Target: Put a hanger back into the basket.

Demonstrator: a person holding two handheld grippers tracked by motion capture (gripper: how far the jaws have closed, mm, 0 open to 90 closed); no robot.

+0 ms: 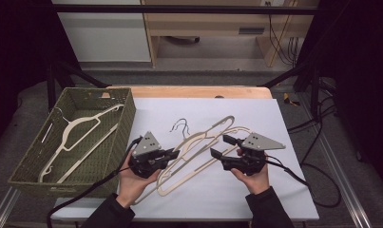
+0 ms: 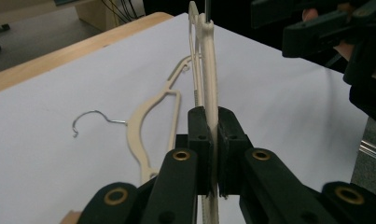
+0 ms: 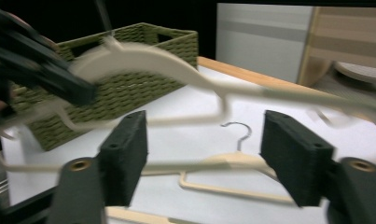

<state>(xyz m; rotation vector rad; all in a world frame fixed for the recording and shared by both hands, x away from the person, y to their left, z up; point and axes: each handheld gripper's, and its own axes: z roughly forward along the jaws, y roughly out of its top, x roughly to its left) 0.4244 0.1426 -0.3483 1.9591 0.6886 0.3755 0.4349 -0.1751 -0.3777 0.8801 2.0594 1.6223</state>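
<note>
My left gripper (image 1: 174, 153) (image 2: 212, 128) is shut on the thin edge of a cream plastic hanger (image 1: 204, 138) (image 2: 209, 70), holding it off the white sheet. A second cream hanger (image 2: 146, 119) (image 3: 234, 161) with a metal hook lies flat on the sheet beneath it. To its right my right gripper (image 1: 220, 145) (image 3: 206, 140) is open; the held hanger's lower bar runs blurred between its pads and touches neither. The held hanger's shoulder (image 3: 148, 58) arches above those jaws.
A green woven basket (image 1: 125, 118) (image 3: 129, 88) stands at the table's left and holds one more cream hanger (image 1: 80, 128). The white sheet (image 1: 255, 199) covers the table; its wooden back edge (image 1: 194, 91) shows. Cables trail from both grippers.
</note>
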